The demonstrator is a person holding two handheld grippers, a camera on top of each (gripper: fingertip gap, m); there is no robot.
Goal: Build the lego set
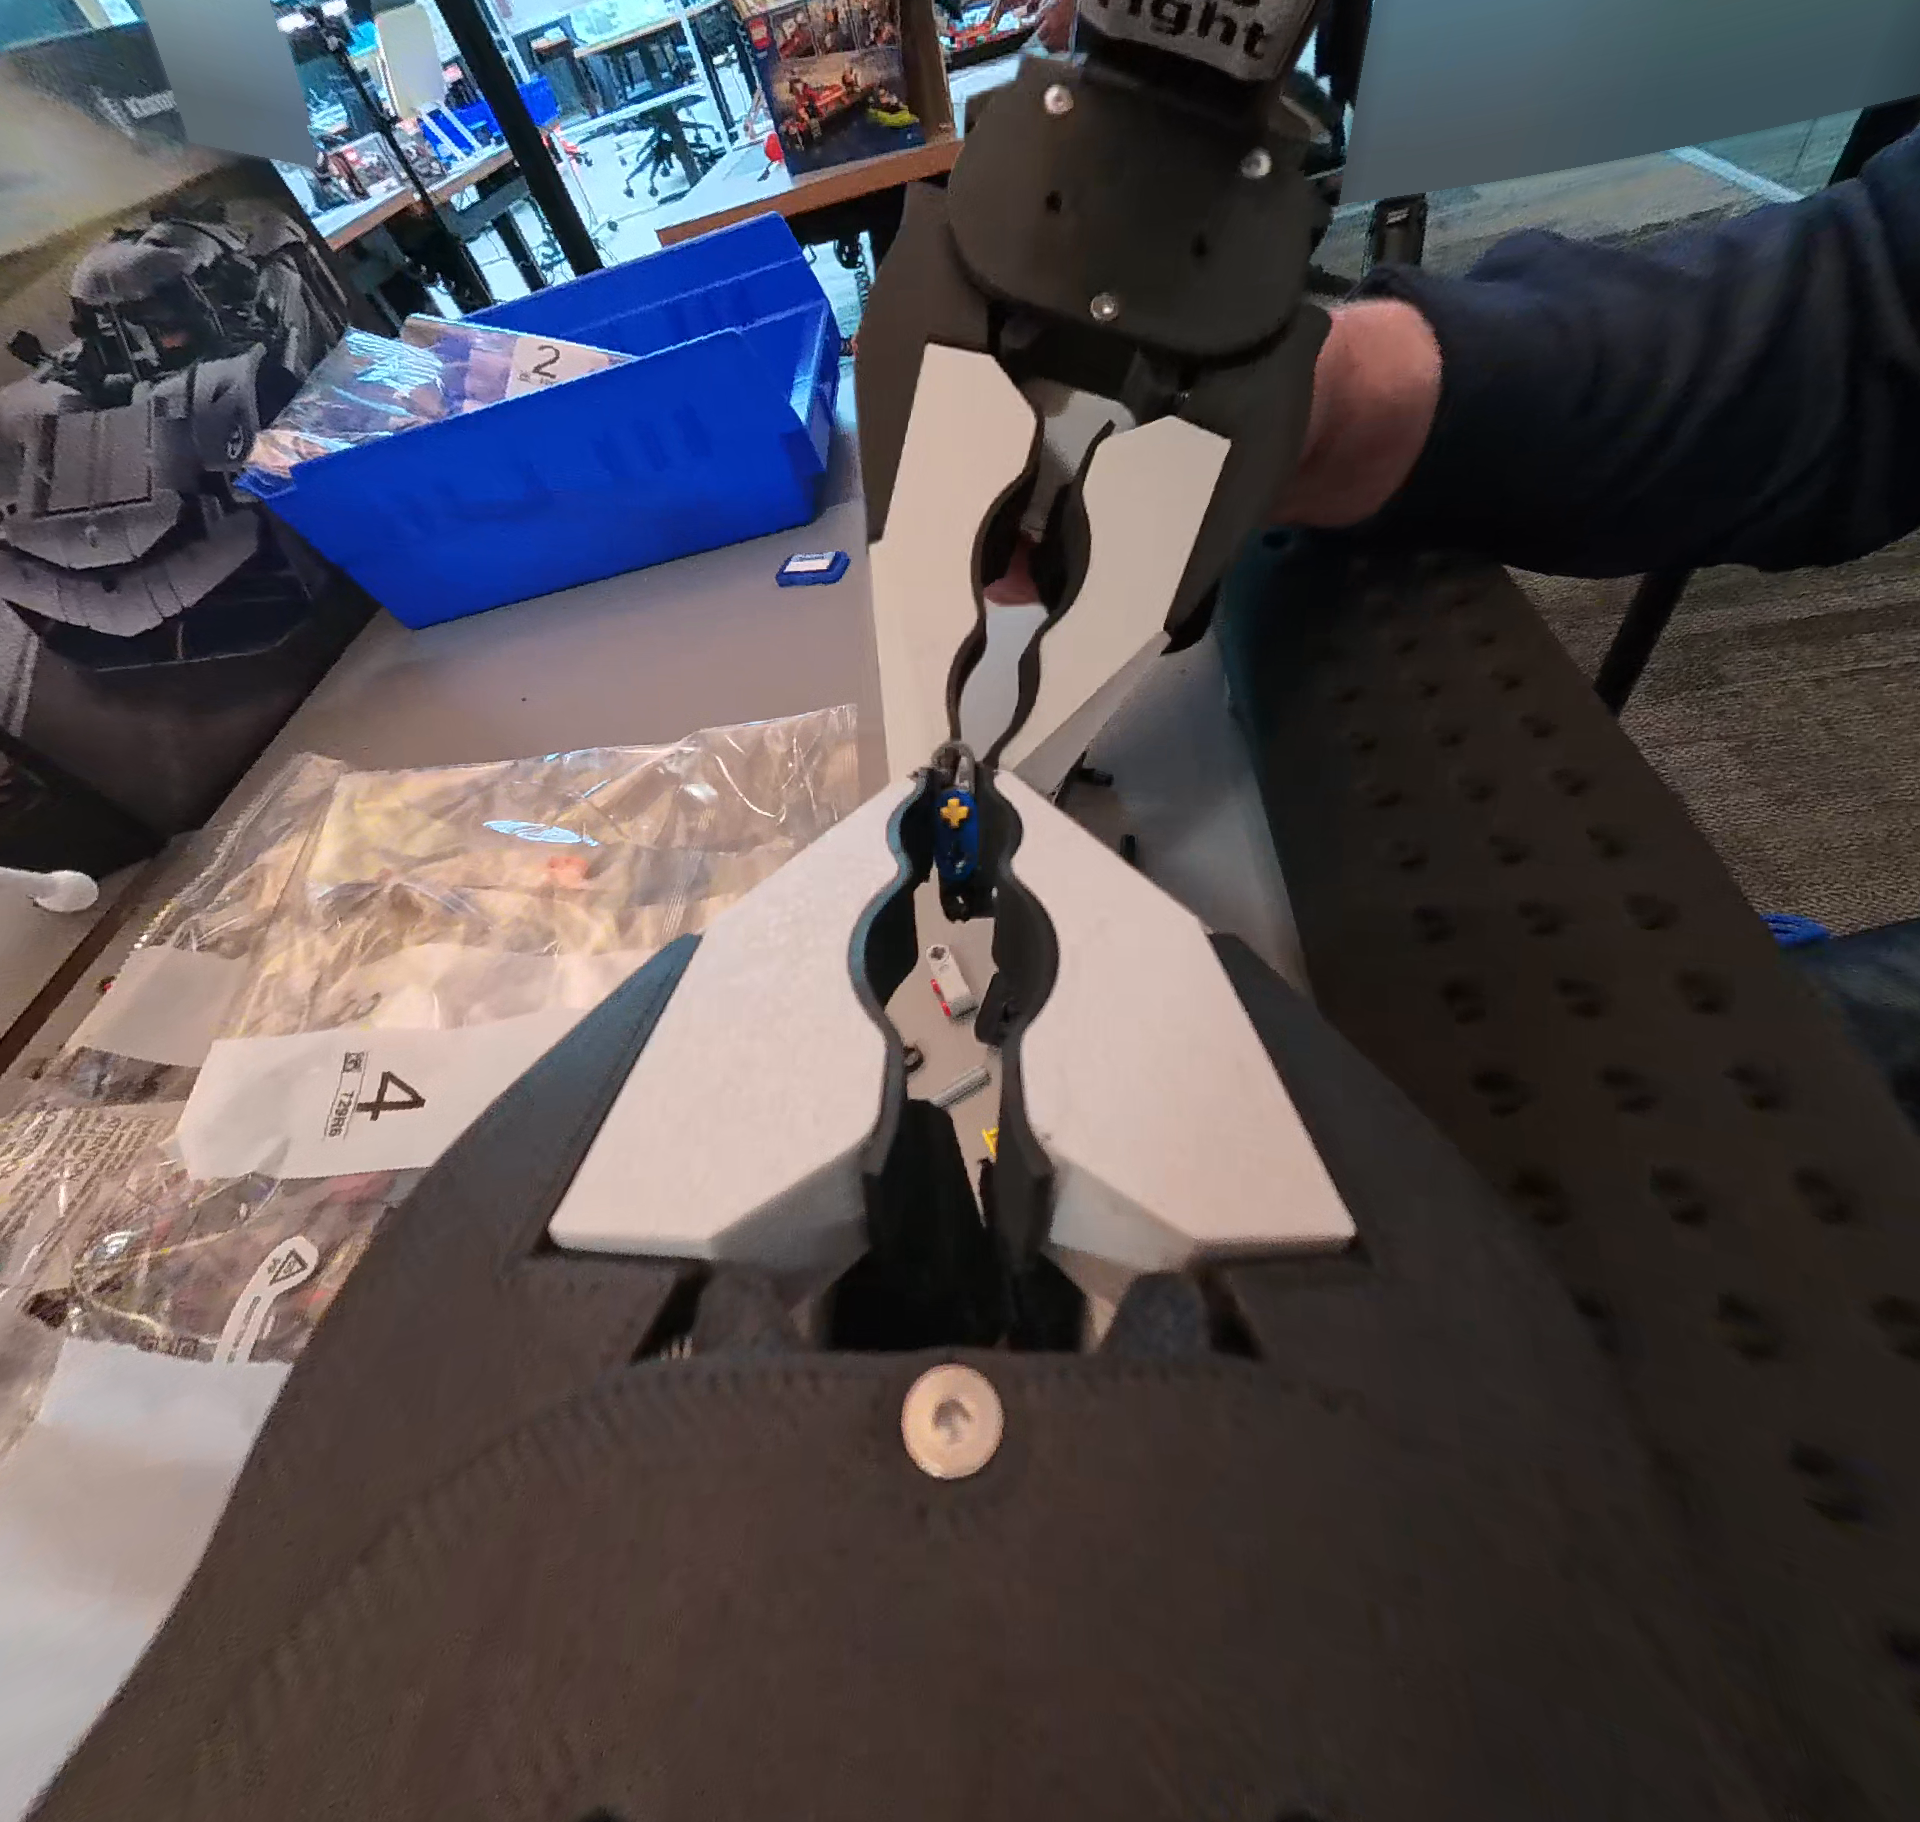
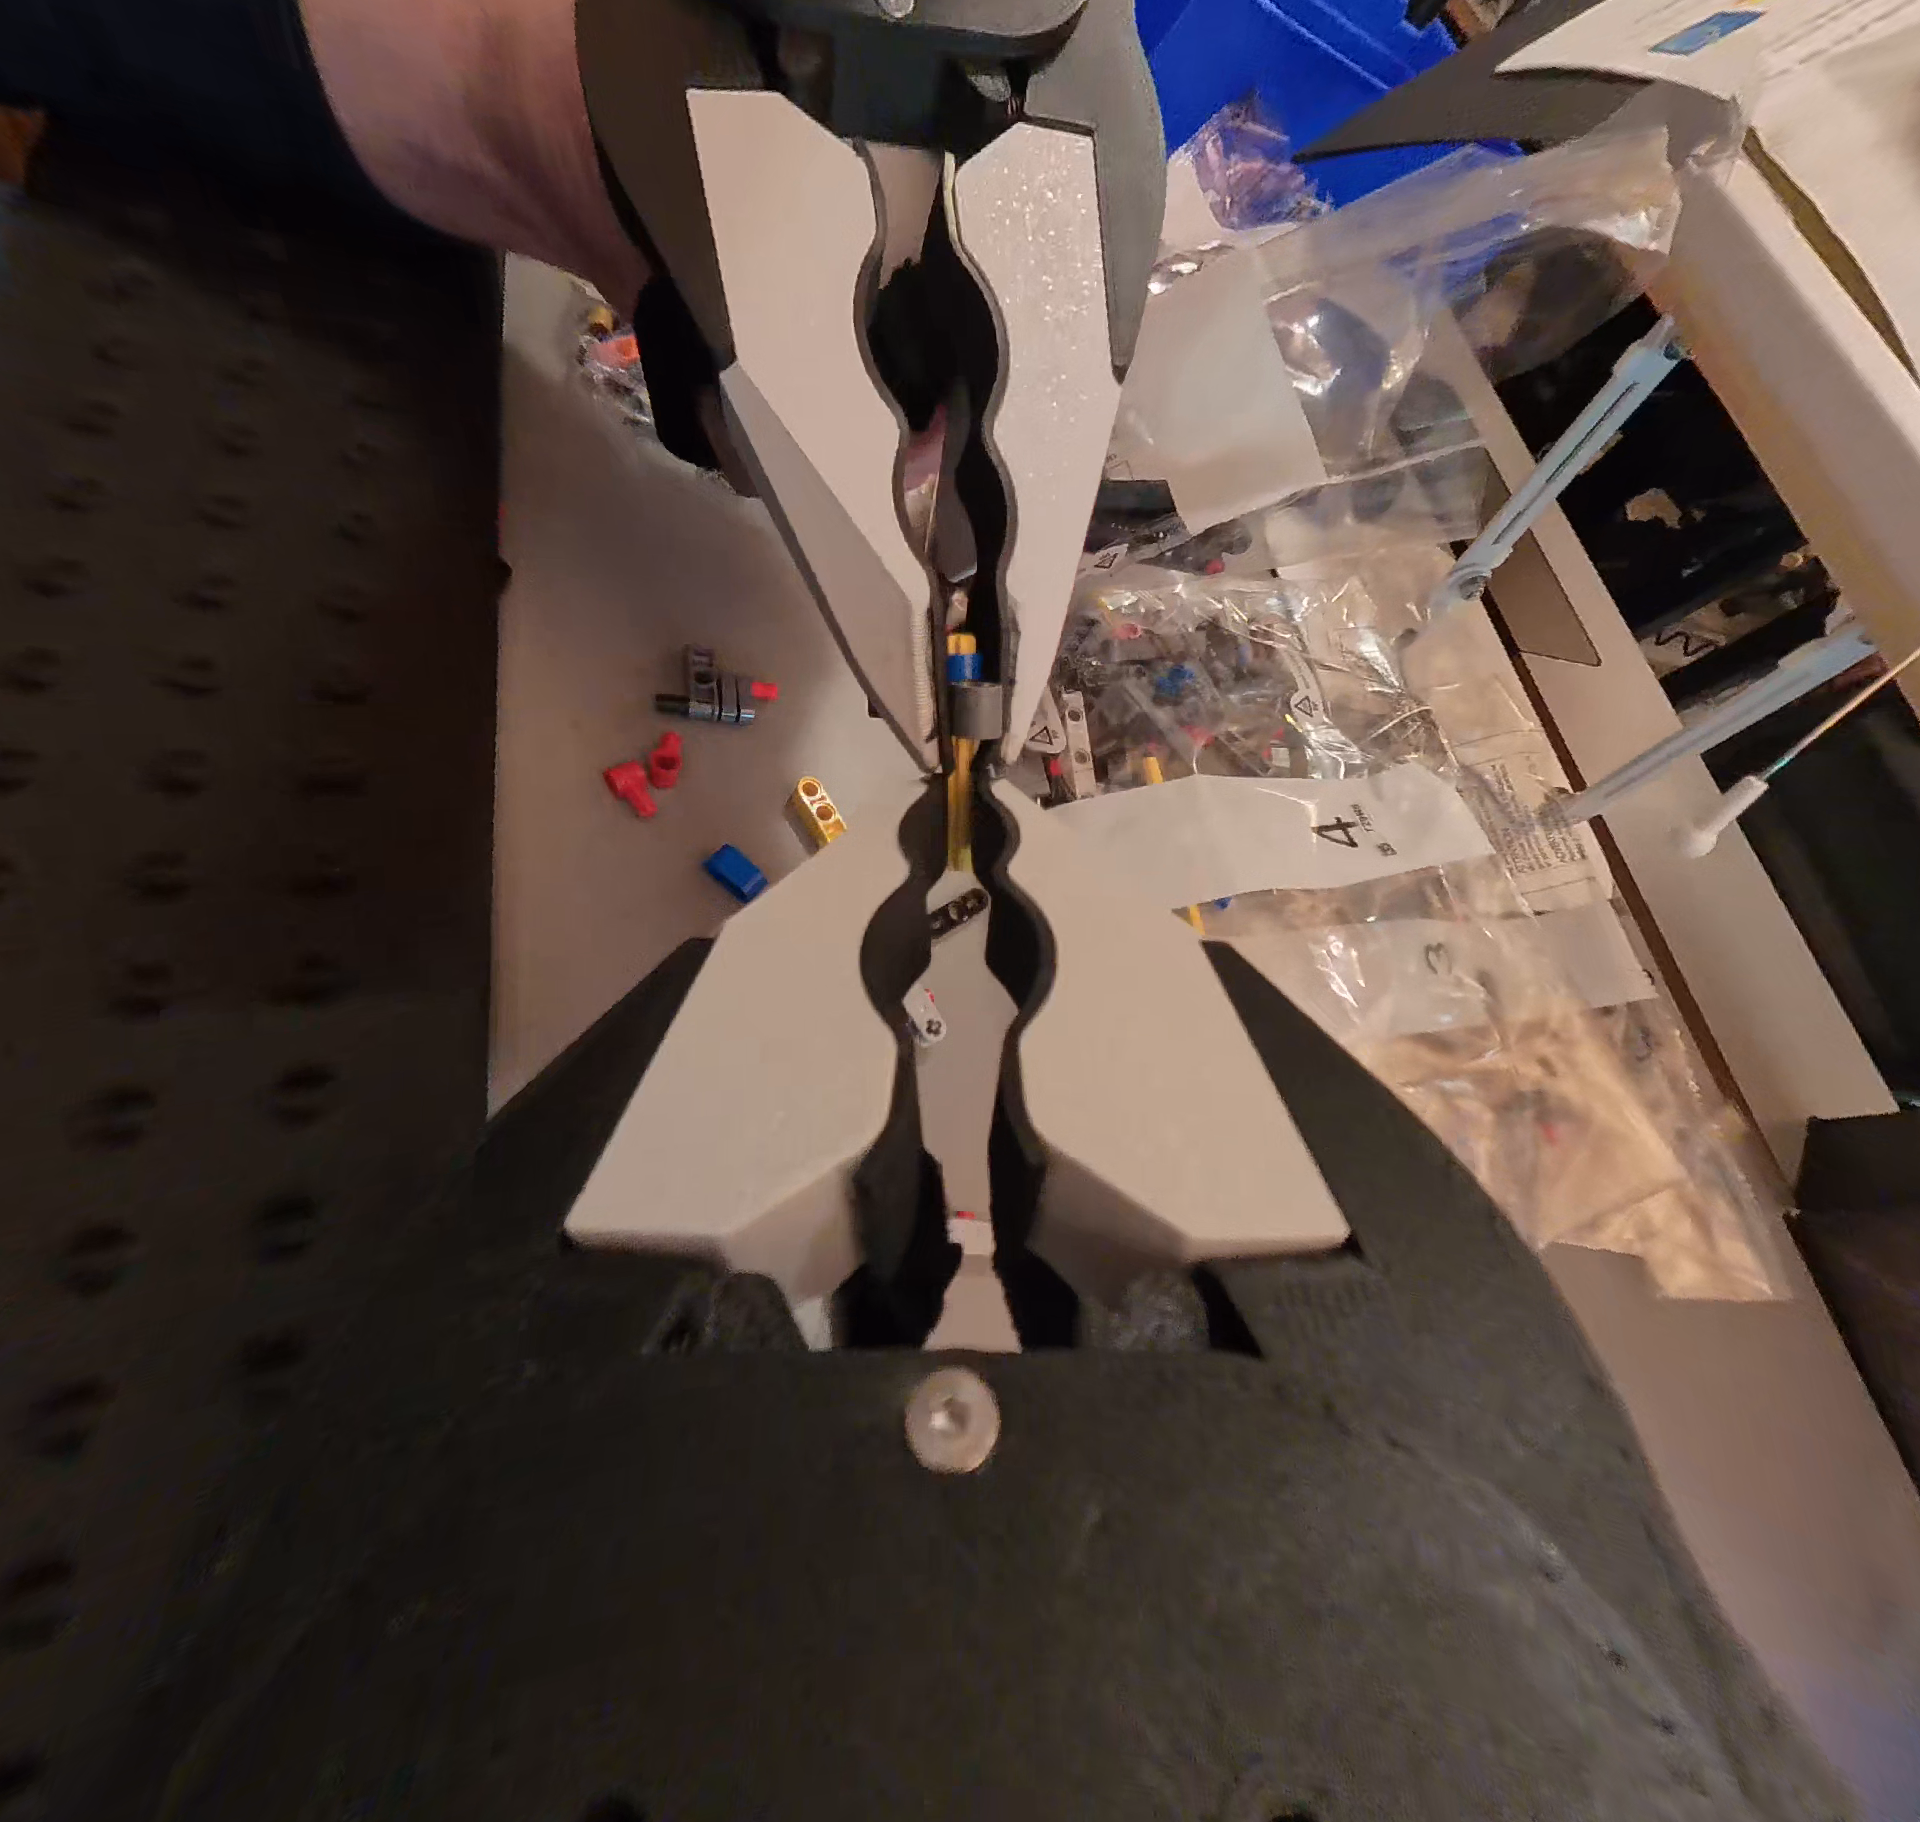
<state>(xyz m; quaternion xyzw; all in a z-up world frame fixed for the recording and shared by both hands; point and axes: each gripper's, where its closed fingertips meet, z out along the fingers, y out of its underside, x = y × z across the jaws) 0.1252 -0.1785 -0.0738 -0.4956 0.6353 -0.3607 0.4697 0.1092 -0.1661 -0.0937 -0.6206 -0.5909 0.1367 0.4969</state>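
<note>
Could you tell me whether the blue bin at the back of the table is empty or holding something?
Holding something. In the left wrist view, the blue bin has a clear numbered bag of parts sticking up over its rim. What lies deeper inside cannot be seen.

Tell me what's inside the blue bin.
A clear plastic bag with a white numbered label leans out over the blue bin rim. The bin's walls and the bag hide anything deeper inside.

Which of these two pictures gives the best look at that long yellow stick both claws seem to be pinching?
The right wrist view: the yellow axle runs lengthwise between the right gripper and the left gripper, with its blue and grey pieces visible. The left wrist view shows only its yellow cross-shaped end inside the blue piece.
</note>
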